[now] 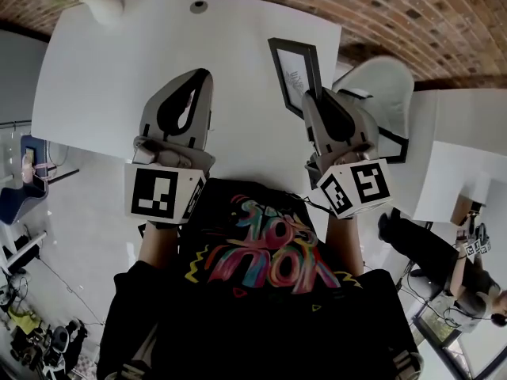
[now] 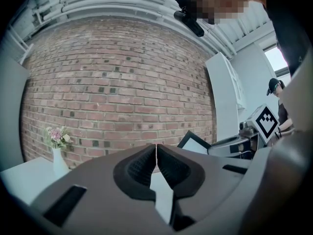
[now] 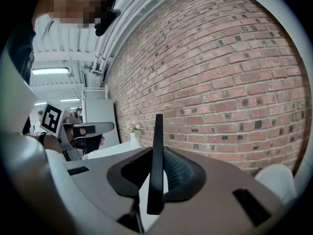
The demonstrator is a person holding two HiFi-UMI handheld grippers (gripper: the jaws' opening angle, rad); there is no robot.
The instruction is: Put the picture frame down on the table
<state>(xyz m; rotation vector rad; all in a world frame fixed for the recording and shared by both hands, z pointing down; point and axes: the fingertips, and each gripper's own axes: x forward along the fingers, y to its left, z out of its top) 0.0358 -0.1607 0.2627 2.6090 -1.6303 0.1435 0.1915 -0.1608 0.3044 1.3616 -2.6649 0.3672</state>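
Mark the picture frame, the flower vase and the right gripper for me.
picture frame (image 1: pixel 295 71): head view, on its white print.
flower vase (image 1: pixel 104 9): head view, on its white body.
right gripper (image 1: pixel 314 100): head view, between its fingertips, shut on the picture frame.

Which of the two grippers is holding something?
The right gripper: its fingers pinch the black picture frame edge-on. The left gripper is shut on nothing.

A black rectangular picture frame (image 1: pixel 295 74) with a white printed sheet inside; upright, seen edge-on between the right gripper's (image 1: pixel 314 101) fingers (image 3: pixel 180 173), clamped; over the white desk (image 1: pixel 119 77).
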